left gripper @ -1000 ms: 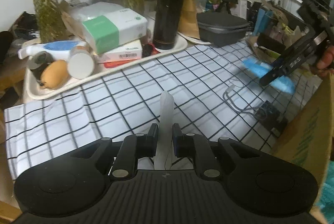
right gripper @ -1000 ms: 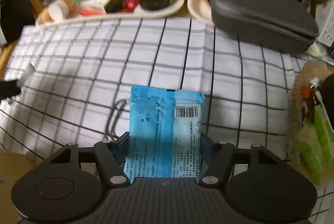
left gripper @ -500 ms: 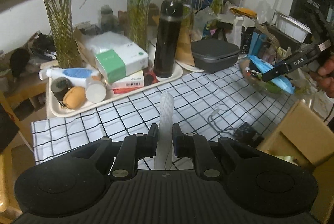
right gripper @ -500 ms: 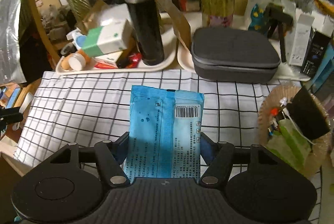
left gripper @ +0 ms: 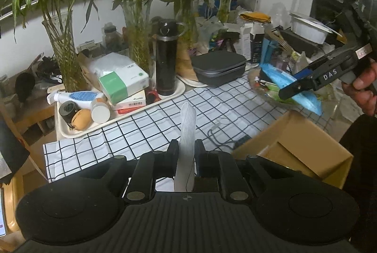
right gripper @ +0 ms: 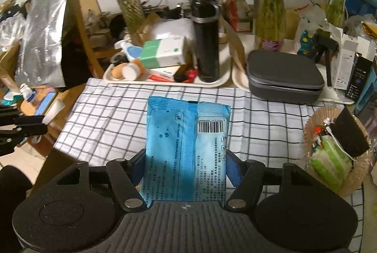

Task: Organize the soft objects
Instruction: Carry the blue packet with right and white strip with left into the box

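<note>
Both jaws gripping: left gripper (left gripper: 186,154) white strip (left gripper: 187,130), right gripper (right gripper: 186,165) blue packet (right gripper: 187,147); cardboard box (left gripper: 304,147) open.

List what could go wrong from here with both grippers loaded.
1. The left gripper pinches only the bottom of a thin grey strip; it may slip out.
2. The blue wipes pack sticks far beyond the right gripper and could sag or twist free.
3. The cardboard box sits close below; either item might catch its flap.

Left tool (left gripper: 186,151) pinching white pouch (left gripper: 186,132), checked tablecloth (left gripper: 146,125), cardboard box (left gripper: 304,147), right tool (left gripper: 299,88) holding blue packet (left gripper: 278,75)
</note>
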Tool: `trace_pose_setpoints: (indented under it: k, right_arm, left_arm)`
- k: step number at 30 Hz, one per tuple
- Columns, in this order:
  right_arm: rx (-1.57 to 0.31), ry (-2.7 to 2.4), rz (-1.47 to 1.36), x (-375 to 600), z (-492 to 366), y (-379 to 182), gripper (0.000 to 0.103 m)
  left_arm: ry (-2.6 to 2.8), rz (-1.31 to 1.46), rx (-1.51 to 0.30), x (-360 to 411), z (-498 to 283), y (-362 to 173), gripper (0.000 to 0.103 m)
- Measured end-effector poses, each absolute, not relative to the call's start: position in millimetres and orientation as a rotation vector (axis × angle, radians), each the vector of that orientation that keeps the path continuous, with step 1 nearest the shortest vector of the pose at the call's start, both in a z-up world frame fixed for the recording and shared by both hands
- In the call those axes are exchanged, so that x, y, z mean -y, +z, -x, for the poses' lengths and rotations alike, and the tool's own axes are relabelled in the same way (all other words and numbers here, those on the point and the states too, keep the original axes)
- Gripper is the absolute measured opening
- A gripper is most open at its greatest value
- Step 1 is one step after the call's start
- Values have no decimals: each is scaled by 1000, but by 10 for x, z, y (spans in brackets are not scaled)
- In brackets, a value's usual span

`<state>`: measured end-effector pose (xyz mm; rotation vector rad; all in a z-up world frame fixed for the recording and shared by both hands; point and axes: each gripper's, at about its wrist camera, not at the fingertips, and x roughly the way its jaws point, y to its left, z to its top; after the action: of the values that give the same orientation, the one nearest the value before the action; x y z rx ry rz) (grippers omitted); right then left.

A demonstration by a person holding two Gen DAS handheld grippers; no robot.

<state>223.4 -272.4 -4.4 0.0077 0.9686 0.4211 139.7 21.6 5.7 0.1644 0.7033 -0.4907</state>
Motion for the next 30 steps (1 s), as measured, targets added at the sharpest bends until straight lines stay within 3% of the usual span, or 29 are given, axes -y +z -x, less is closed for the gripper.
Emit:
trace_pose_setpoints:
  k: [17, 19, 22, 30]
  right_arm:
    - [-985, 520, -32, 2490, -1475, -17, 72]
    - [-1004, 541, -19, 2435, -1433, -67, 88]
    - [-974, 505, -5, 2451, -1358, -64, 98]
    - [-947, 470, 27, 2625, -1154, -39, 103]
  left_arm:
    - [-503, -156, -652, -58, -809, 376, 15]
    - [-501, -157, -651, -42, -769, 388, 15]
    - [-503, -164, -649, -14, -689, 405, 15]
    - [-516, -160, -664, 71, -589, 390, 15]
